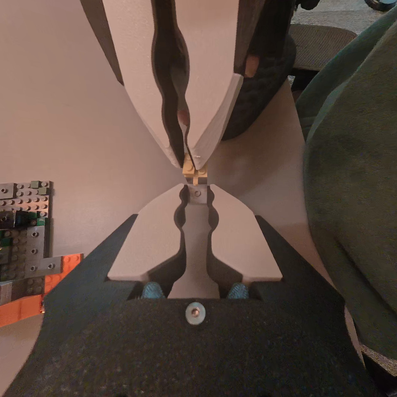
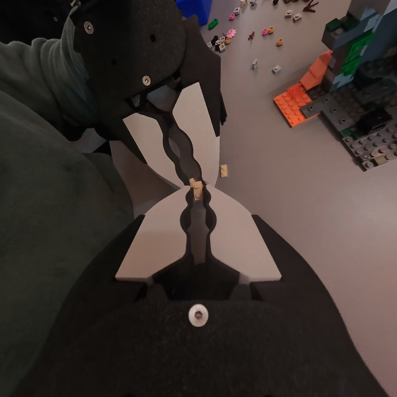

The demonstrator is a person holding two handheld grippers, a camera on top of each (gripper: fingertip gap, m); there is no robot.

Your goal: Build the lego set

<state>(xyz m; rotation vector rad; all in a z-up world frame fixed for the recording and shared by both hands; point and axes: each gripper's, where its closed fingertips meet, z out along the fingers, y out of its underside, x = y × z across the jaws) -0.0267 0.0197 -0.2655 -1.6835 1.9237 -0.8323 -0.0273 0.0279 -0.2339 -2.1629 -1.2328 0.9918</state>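
Between the two sets of fingertips, above the worktop (image 2: pixel 268 204), sits a small joined cluster of toy bricks: a tan plate (image 1: pixel 189 166) and a grey piece (image 1: pixel 197 194) with one stud on top.

- Left gripper (image 1: pixel 197 193): fingers (image 1: pixel 159 217) pinch the grey piece by its side walls, stud side toward the camera. This leaves the front edge free where the tan plate meets it.
- Right gripper (image 2: pixel 197 193): fingers (image 2: pixel 232 217) nearly together, pinching the tan plate on its long edges. It comes in head-on, opposite the left gripper, tips almost touching, so each piece is braced vs. the other.
- A tan clip-like part (image 1: pixel 195 179) bridges the two pieces; whether fully seated: cannot tell.

Surroundings: a loose tan plate (image 2: pixel 223 170) lies on the worktop just beside the left gripper's fingers. A brick model w/ orange baseplate (image 2: pixel 290 103) and grey plates stands well apart. Small loose pieces (image 2: pixel 232 32) scattered at the far edge. A green sleeve (image 2: pixel 53 161) fills one side.
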